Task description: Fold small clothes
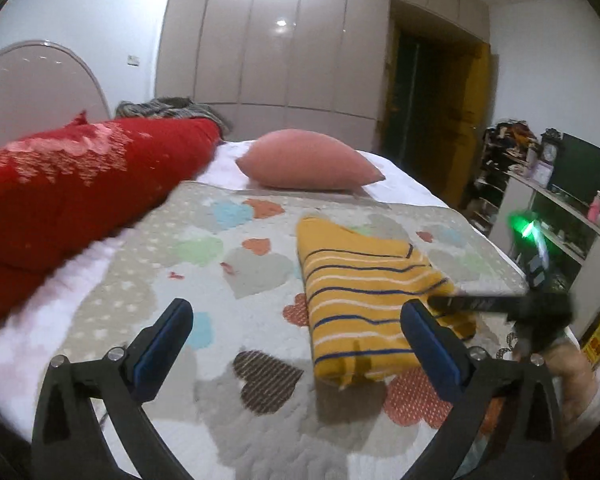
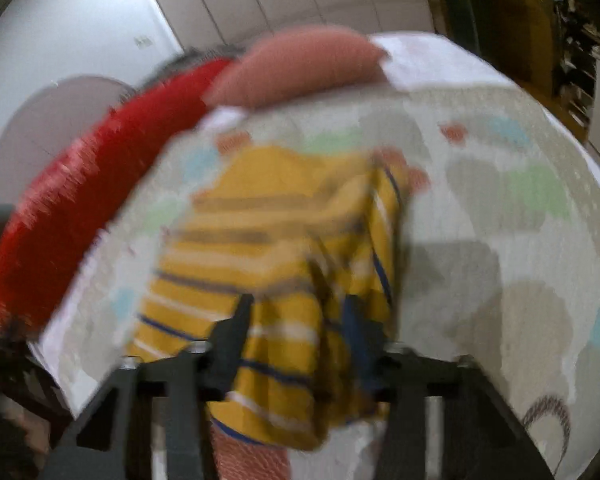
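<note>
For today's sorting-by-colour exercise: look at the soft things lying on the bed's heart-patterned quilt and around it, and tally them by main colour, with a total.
Yellow: 1, the striped garment
Red: 1, the bolster
Pink: 1, the cushion
Grey: 1, the crumpled blanket behind the bolster
Total: 4

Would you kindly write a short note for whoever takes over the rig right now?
Left hand-held gripper: wide open, empty, above the quilt.
Right hand-held gripper: the yellow striped garment hangs between its jaws; the blur hides whether the pads are pressing.
Garment lies folded into a narrow bundle on the quilt, in front of the pink pillow.
Left to do: settle the lifted near edge and check the fold is neat.
</note>
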The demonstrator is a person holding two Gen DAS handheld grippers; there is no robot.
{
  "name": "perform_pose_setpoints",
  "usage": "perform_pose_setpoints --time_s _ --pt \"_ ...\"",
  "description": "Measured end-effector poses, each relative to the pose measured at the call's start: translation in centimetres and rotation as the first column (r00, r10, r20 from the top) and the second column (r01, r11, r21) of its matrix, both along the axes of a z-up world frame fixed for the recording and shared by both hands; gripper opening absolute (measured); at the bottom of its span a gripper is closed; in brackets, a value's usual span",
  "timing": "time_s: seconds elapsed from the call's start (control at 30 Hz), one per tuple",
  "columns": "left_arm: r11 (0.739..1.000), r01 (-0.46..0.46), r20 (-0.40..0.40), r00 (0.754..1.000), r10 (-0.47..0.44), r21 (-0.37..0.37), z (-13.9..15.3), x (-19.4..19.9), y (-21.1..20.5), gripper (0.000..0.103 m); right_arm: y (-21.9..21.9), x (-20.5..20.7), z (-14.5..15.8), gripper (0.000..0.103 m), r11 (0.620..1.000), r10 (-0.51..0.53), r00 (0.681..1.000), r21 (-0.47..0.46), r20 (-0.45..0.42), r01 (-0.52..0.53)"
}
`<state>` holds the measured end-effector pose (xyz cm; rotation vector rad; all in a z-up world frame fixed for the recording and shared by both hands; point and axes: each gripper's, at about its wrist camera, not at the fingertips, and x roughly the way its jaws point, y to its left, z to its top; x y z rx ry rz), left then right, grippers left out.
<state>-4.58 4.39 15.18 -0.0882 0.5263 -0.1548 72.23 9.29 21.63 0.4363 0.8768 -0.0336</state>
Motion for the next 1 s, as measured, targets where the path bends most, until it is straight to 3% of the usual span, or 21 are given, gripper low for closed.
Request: perform_pose_setpoints --time_s 0.1,0.17,0.27,0.4,0.53,0.63,1.0 --pt "0.999 -0.04 0.01 0.999 0.04 0.014 0.9 -2.3 0.8 0.103 -1.2 -1.3 -2.3 0.047 0.997 -0.072 0.996 0.019 -0.056 0.073" --pt "0.997 -0.076 0.016 0.997 0.075 0.034 1.2 -3.6 0.9 0.103 -1.5 -3.5 -1.7 0.049 0.994 -0.1 0.995 0.047 -0.029 0.102" --pt "0.992 -0.121 0.014 0.993 0.12 0.027 1.0 -4.6 1.0 0.103 -0.3 -7.0 0.1 0.061 0.993 -0.115 0.993 0.008 0.018 0.115" --pt "0.995 -0.097 -0.07 0.993 0.097 0.001 -0.3 -5.5 0.6 0.103 2.7 -11.1 1.7 0.069 0.991 -0.1 0.993 -0.078 0.057 0.104" --pt "0.995 -0.092 -0.133 0.987 0.096 0.036 -1.8 -6.0 0.0 0.103 4.6 -13.6 2.4 0.076 0.983 -0.119 0.989 -0.131 0.086 0.13" --pt "0.994 -0.089 -0.161 0.982 0.098 0.063 -2.8 -6.0 -0.3 0.103 5.1 -13.9 2.6 0.076 0.978 -0.13 0.988 -0.152 0.079 0.141" --pt "0.997 -0.07 -0.238 0.968 0.074 0.027 -4.8 -5.6 -0.1 0.103 7.3 -13.2 1.7 0.078 0.961 -0.101 0.993 -0.251 0.057 0.112"
